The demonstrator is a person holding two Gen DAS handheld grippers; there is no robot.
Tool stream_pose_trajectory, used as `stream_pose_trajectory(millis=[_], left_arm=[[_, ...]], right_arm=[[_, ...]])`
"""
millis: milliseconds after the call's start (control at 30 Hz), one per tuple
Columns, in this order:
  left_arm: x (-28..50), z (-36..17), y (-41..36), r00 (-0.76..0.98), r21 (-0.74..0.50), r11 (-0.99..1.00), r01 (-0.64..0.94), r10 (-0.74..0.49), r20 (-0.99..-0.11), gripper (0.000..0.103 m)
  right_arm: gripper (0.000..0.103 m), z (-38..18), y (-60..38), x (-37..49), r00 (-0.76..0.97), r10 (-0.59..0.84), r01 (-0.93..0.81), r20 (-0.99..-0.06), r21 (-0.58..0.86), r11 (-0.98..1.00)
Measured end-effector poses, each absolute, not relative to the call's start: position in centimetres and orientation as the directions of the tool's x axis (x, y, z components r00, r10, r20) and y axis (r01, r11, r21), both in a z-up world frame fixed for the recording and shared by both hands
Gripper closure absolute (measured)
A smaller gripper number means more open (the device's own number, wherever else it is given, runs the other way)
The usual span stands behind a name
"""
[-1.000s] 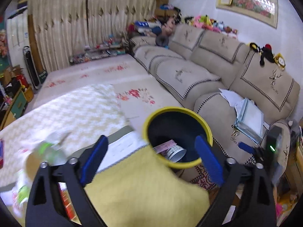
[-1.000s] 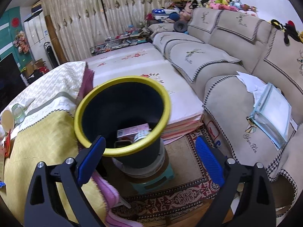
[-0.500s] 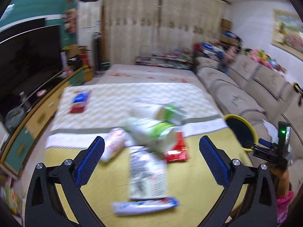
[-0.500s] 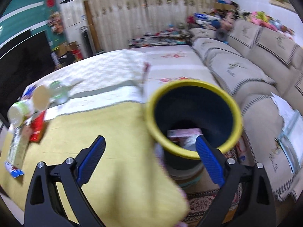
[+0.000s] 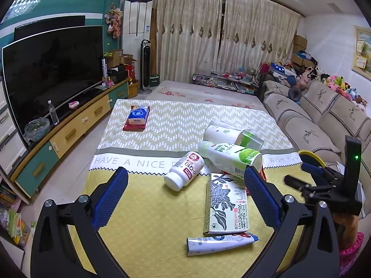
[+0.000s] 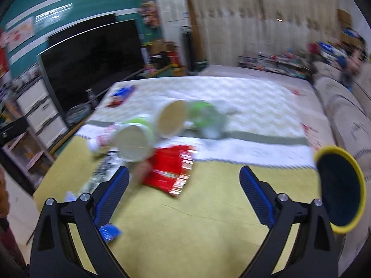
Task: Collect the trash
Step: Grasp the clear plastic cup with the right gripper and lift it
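Note:
Trash lies on the cloth-covered table point(image 5: 143, 210): a white pill bottle point(image 5: 184, 171), a green-and-white canister point(image 5: 230, 158), a second white-and-green canister point(image 5: 233, 135), a flat printed box point(image 5: 226, 202), a tube point(image 5: 220, 242) and a red packet point(image 6: 171, 170). My left gripper point(image 5: 185, 199) is open and empty above the near table. My right gripper point(image 6: 183, 193) is open and empty; it also shows at the table's right edge in the left wrist view point(image 5: 324, 180). The yellow-rimmed bin point(image 6: 339, 190) stands at the table's right edge. The right wrist view is blurred.
A tissue pack point(image 5: 137, 117) lies on the far left of the table. A large TV point(image 5: 51, 76) on a cabinet lines the left wall. A beige sofa point(image 5: 320, 115) runs along the right. Floor mats and clutter lie beyond the table.
Both grippers have swung left, away from the bin and toward the trash on the table. The bin has moved from the centre to the right edge of both views.

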State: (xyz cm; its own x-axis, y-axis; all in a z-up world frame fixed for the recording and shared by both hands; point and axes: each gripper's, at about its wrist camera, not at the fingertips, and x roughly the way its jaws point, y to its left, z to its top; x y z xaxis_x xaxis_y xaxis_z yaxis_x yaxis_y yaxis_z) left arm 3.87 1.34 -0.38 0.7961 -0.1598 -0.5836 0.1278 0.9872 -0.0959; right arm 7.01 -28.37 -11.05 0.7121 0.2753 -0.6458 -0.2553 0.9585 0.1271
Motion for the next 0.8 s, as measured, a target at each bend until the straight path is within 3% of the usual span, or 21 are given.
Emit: stream_pose_trajectory(millis=[200,500,600,700,800], left_arm=[[4.1,-0.9,1.3,0.787,-0.101,0.987,0.123,-0.159,-0.596,0.005],[4.7,-2.0,1.4,0.77,-0.112,0.986,0.121,-0.165,-0.617,0.005],[5.0,-2.4,1.4,0.763,-0.117,0.986,0.121,-0.168,-0.625,0.005],[5.2,-2.8,1.4,0.756,-0.119,0.985,0.122,-0.17,-0.632,0.005],[5.4,-3.1,1.3,0.753,-0.116,0.986,0.123,-0.169,-0.636,0.005]], right_arm=[[0.012,-11.5,-22.9,9.2,0.702,0.304,-0.349,-0.644,0.062,0.935],[0.013,-13.9,-22.0,13.4,0.674,0.29,-0.348,-0.679,0.054,0.936],[0.026,-14.5,-22.2,14.0,0.663,0.312,-0.361,-0.681,0.075,0.93],[0.048,-14.5,-22.3,14.1,0.654,0.349,-0.377,-0.671,0.112,0.92],[0.053,-13.7,-22.6,13.6,0.663,0.376,-0.387,-0.647,0.133,0.912]])
